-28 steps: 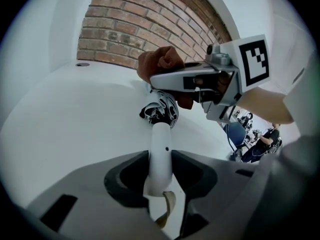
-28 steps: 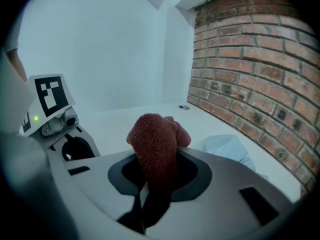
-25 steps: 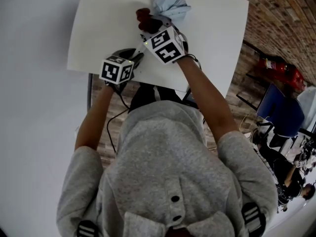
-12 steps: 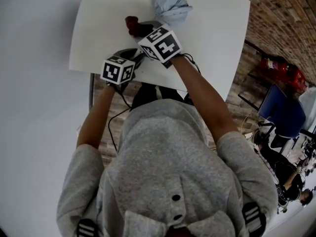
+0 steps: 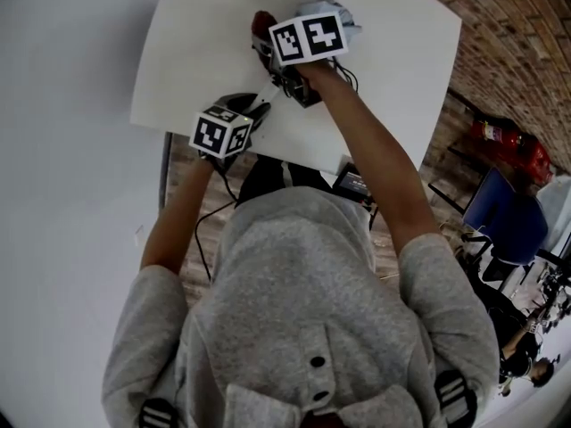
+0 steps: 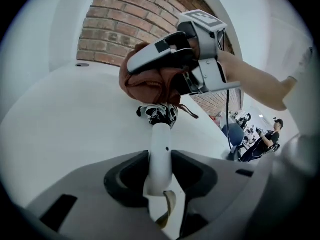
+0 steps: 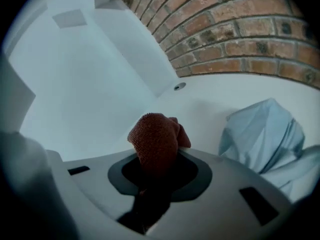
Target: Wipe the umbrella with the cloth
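Note:
My left gripper [image 6: 160,173] is shut on the white handle [image 6: 159,151] of a folded umbrella, whose black-and-white canopy [image 6: 158,114] points away over the white table [image 5: 192,56]. In the left gripper view my right gripper [image 6: 165,64] hovers at the canopy's far end with a rust-red cloth [image 6: 146,84] bunched against it. That cloth [image 7: 156,141] is pinched between the right gripper's [image 7: 159,170] jaws. In the head view the cloth [image 5: 261,23] shows beside the right marker cube [image 5: 308,38], and the left cube [image 5: 221,132] sits near the table's front edge.
A crumpled light-blue fabric [image 7: 265,134] lies on the table to the right of the red cloth. A brick wall [image 7: 240,29] rises behind the table. On the floor at the right are a red extinguisher [image 5: 508,136] and a blue chair [image 5: 504,208].
My right gripper has rolled and moved away up the table with the red cloth, toward the blue fabric. My left gripper has stayed put on the handle.

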`<state>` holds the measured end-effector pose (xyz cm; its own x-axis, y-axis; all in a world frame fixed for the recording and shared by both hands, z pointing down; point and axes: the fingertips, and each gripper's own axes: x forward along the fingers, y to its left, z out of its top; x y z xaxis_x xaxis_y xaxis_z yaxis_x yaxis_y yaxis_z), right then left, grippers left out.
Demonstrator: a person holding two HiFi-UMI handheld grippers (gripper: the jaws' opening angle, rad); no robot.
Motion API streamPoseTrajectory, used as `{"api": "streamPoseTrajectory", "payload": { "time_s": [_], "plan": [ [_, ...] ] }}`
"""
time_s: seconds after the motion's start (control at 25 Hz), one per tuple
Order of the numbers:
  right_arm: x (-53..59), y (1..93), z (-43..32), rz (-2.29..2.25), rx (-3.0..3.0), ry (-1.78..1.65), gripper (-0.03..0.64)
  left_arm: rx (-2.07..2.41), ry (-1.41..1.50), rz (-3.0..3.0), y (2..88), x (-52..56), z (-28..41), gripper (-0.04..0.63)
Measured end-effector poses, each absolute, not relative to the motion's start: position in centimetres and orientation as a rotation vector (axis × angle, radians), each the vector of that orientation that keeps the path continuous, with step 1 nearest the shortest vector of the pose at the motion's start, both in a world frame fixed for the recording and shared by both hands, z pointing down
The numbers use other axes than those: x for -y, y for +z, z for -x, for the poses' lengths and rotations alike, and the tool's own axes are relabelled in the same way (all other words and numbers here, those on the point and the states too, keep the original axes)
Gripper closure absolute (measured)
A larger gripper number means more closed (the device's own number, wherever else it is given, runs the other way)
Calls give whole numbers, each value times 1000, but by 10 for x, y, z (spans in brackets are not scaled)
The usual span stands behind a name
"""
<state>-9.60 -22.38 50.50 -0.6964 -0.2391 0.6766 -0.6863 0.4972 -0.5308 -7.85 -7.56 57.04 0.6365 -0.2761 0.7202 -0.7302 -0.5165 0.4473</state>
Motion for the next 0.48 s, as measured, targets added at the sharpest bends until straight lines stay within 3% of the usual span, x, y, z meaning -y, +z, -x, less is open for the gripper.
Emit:
{"api": "streamPoseTrajectory", "payload": {
  "time_s": [0.48],
  "plan": [
    [269, 508, 24, -769, 1951, 483, 517, 774, 756, -2080, 568, 77, 78, 442]
  ]
}}
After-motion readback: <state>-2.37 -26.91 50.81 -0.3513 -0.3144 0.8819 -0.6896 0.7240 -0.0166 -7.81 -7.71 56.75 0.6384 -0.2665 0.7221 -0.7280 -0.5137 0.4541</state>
